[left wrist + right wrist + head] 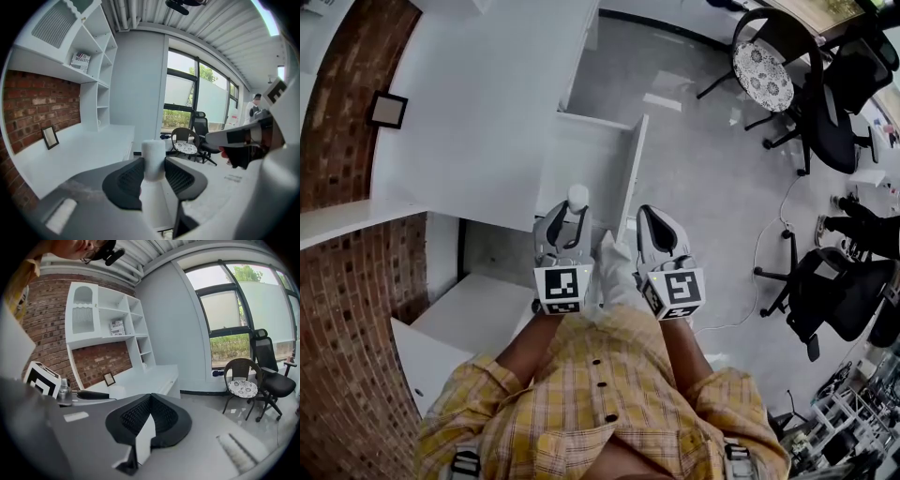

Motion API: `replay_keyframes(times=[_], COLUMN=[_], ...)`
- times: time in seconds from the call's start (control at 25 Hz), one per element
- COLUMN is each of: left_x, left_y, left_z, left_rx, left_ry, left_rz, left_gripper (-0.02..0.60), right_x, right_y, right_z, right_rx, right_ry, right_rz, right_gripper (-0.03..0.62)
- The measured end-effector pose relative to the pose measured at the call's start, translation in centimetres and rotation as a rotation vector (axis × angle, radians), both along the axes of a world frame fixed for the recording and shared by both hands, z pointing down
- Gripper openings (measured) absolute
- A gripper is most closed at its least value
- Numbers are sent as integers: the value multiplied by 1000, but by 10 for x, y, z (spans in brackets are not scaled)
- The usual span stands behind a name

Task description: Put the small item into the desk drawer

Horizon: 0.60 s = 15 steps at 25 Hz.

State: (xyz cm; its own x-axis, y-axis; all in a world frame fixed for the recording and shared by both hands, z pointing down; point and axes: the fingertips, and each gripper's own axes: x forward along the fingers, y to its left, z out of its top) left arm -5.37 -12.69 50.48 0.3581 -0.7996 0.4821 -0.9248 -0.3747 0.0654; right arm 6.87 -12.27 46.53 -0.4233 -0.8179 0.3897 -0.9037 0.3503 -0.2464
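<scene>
Head view puts the small item (578, 197), a white, soft-looking cylinder, in the left gripper (565, 220), which hangs over the near end of the open drawer (631, 173) that juts from the white table (478, 112). Left gripper view shows the black pads pressed on either side of the cylinder, the jaws fairly wide because of its girth, and its top standing clear of the pads. That is the main risk, in my judgement: the hold sits out at the jaw tips, so a jolt or a quick tilt could lever the thing out. It would then land on the floor (497, 248) that shows beside the drawer rather than inside it. Released too soon or off to one side, it could strike the drawer's wall and bounce out, and being round it may roll once it lies on its side. Just beside the left one is the right gripper (659, 220), jaws closed tip to tip with nothing in them, and close to the drawer's front panel. A careless move there could knock the panel and push the drawer partly shut. As for the drawer's contents, the part of its bottom that shows looks bare. Its near end is hidden behind the grippers, so I cannot tell what lies there.
</scene>
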Motion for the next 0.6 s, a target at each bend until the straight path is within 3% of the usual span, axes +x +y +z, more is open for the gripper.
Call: replay_keyframes(times=[0.6], left_x=[6], left_y=[-45], left_z=[107], left_rx=[-184], left_ry=[-47], left_rz=[-56], left_gripper=[153], right_x=[18], right_y=[-27], right_z=[51], right_rx=[-86], right_ry=[-6], right_rz=[-14], right_gripper=[-2])
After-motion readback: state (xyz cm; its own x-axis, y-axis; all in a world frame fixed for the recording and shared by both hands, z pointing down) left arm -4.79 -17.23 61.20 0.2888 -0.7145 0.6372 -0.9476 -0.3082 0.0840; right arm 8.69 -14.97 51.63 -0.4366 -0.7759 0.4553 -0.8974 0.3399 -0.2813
